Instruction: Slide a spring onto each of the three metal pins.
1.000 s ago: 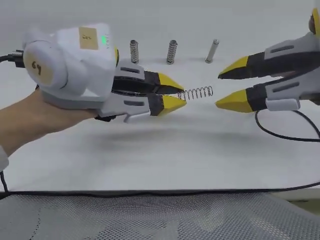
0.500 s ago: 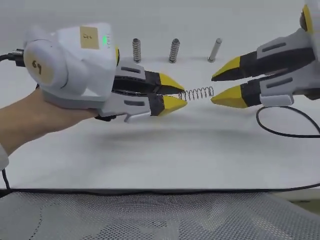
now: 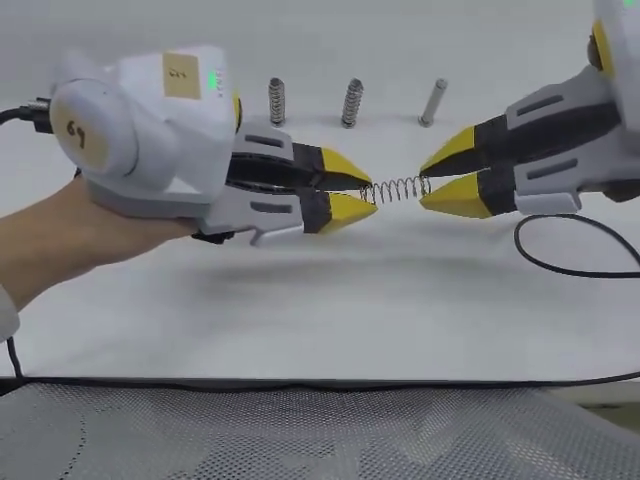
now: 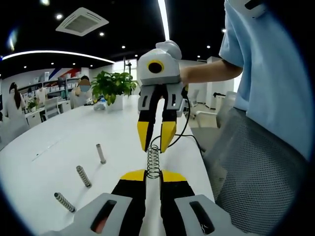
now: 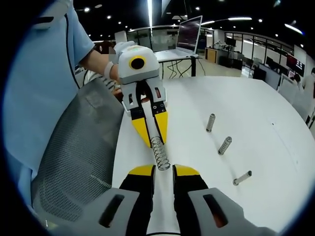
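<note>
Two sprung pins (image 3: 277, 101) (image 3: 352, 102) behind; L hand-held gripper (image 3: 362, 192) clamps spring (image 3: 397, 187), R hand-held gripper (image 3: 428, 180) open.

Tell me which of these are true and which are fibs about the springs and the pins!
1. The left tool pinches one end of a spring. True.
2. All three pins wear springs. False: the left pin and the middle pin do, but the right pin is bare.
3. The pinched spring lies flat on the table. False: it is held in the air above the table.
4. The right tool has its jaws apart around the spring's other end. True.
</note>
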Action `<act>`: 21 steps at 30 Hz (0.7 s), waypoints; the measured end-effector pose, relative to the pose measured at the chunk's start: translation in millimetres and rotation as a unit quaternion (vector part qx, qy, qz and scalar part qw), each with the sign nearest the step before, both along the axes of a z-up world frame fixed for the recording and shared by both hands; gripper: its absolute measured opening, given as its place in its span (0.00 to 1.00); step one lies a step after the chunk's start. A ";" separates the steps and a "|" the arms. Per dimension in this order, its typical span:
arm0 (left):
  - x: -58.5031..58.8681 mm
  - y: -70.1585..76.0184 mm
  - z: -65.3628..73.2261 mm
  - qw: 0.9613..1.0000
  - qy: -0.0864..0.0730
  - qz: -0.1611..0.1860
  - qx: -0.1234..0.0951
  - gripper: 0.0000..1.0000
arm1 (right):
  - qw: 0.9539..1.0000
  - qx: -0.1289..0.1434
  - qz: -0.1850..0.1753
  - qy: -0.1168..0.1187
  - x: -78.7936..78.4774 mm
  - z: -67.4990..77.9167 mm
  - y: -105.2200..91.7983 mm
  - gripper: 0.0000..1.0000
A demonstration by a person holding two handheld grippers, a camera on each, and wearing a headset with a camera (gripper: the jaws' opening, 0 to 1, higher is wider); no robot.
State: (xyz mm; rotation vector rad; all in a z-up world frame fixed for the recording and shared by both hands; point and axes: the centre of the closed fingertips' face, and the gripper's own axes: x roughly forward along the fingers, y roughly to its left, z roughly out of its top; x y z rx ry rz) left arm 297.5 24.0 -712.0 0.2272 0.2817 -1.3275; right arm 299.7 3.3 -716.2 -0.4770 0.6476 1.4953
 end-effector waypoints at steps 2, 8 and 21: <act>-0.1 0.1 -0.1 1.000 -0.001 0.000 0.001 0.02 | 1.000 0.000 0.001 0.003 -1.5 0.2 0.5 0.09; -1.1 0.4 0.1 1.000 0.000 -0.002 0.000 0.02 | 1.000 -0.002 0.005 0.005 -3.4 0.3 1.1 0.08; -0.9 2.6 -1.3 1.000 0.002 0.000 0.004 0.02 | 1.000 -0.005 0.011 0.003 -0.3 3.3 1.5 0.07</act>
